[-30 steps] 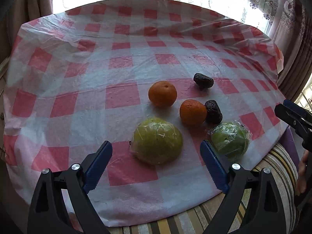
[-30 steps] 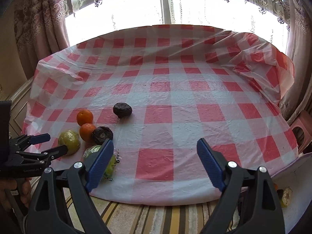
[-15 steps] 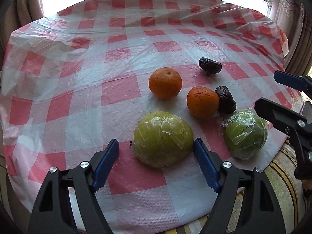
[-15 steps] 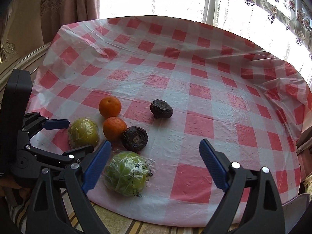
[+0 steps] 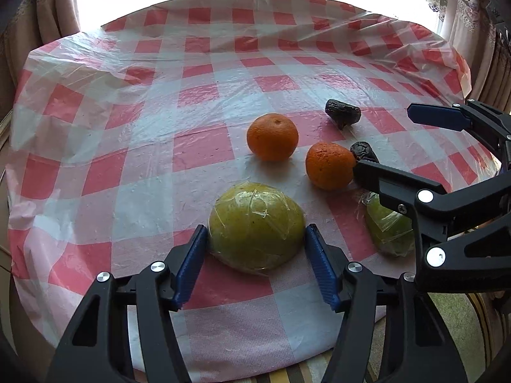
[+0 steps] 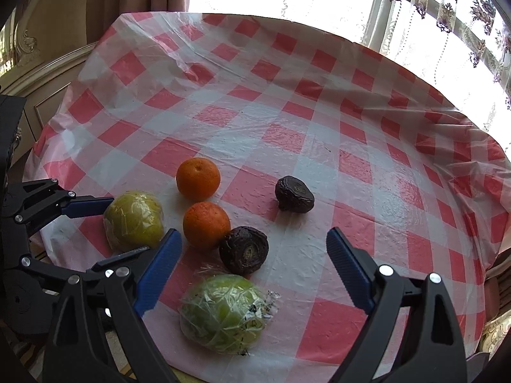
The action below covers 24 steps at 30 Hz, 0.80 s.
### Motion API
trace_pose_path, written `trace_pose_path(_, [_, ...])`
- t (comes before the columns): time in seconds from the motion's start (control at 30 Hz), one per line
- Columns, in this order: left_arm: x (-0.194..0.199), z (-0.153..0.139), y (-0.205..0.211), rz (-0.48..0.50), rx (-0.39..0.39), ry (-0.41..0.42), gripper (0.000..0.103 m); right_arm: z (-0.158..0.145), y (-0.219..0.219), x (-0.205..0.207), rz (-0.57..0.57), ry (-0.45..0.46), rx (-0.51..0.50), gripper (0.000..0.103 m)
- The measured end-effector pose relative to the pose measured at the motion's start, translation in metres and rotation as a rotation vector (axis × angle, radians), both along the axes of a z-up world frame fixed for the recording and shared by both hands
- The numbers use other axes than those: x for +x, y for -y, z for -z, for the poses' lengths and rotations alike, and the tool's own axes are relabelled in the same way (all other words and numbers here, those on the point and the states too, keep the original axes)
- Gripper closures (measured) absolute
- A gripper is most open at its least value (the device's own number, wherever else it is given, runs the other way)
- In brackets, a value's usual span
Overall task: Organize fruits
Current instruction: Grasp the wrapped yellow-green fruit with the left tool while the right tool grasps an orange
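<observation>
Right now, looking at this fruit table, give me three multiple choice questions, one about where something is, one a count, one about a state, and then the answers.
1. The yellow-green wrapped fruit lies:
A. between the left gripper's pads
B. on an orange
C. at the far table edge

2. How many oranges are on the tablecloth?
A. one
B. two
C. four

3. The right gripper is:
A. shut on a dark fruit
B. shut on an orange
C. open, holding nothing

Answers:
1 A: the closing blue pads flank it.
2 B: far orange and near orange.
3 C: its jaws stand wide above the green wrapped fruit, touching nothing.
</observation>
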<state>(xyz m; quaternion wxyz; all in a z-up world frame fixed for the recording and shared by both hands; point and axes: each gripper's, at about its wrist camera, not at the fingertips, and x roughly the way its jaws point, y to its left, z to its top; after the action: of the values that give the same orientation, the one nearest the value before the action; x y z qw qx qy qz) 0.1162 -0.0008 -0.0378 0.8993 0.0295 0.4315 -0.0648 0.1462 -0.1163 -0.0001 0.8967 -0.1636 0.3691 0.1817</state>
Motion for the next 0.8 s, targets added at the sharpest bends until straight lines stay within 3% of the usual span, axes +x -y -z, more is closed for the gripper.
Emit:
trace_pose_path(0.2, [-0.002, -0.003, -0.029, -0.149, -0.048, 0.022, 0.043, 0.004, -0.010, 0.008, -0.028, -0.010, -0.019, 0.012])
trace_pose_path(0.33, [-0.005, -0.005, -0.041, -0.207, -0.076, 0.039, 0.042, 0.008, -0.020, 0.010, -0.065, -0.017, -0.051, 0.019])
trace_pose_path(0.57, [-0.007, -0.004, -0.044, -0.216, -0.085, 0.041, 0.042, 0.017, -0.033, 0.016, -0.121, -0.055, -0.074, 0.044])
trace_pose_path(0.73, [-0.007, -0.004, -0.044, -0.215, -0.087, 0.041, 0.042, 0.020, -0.037, 0.014, -0.154, -0.074, -0.072, 0.053])
trace_pose_path(0.8, [-0.007, -0.004, -0.044, -0.215, -0.088, 0.041, 0.042, 0.019, -0.036, 0.012, -0.178, -0.088, -0.048, 0.061])
